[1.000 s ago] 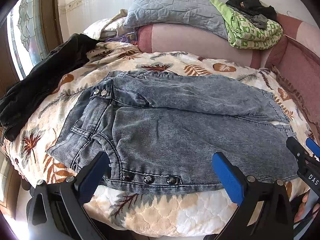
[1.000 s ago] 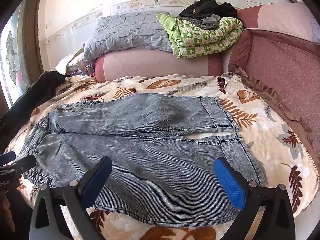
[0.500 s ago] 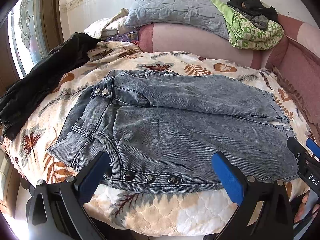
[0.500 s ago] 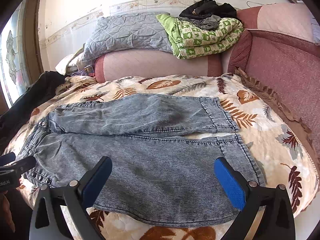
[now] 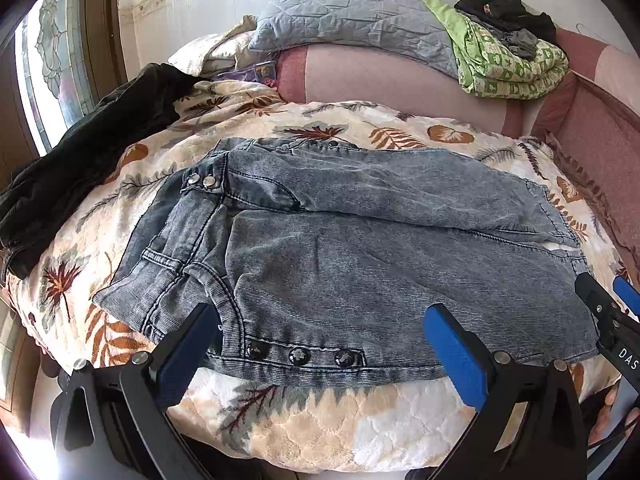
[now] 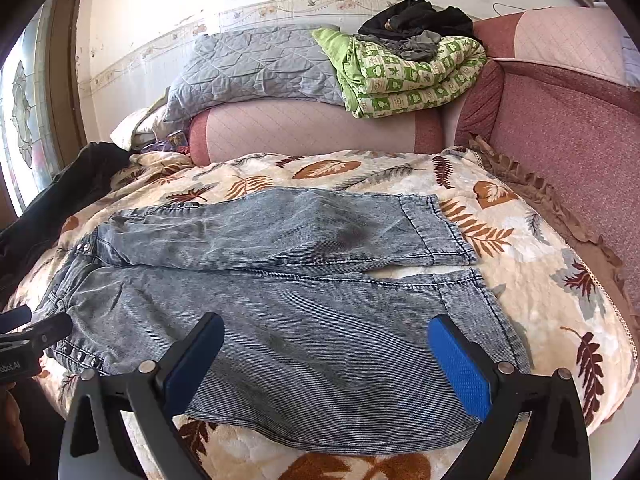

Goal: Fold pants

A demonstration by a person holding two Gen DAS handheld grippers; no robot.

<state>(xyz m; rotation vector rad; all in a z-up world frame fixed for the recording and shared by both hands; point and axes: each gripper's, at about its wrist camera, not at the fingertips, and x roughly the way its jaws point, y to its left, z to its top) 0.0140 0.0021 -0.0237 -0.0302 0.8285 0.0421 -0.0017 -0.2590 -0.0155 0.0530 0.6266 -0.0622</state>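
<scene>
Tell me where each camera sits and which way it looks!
Left wrist: on the left gripper, at the waistband end of the faded grey-blue denim pants, facing the bed's pink headboard; its blue-padded fingers show.
Right wrist: on the right gripper, at the leg-cuff end, facing likewise; its own fingers show.
Shared: the pants, green patterned quilt, and each other's gripper.

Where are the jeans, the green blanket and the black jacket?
jeans point(image 6: 280, 340): right wrist view, near leg.
green blanket point(image 6: 404, 80): right wrist view, folded top.
black jacket point(image 5: 80, 160): left wrist view, middle of the heap.
</scene>
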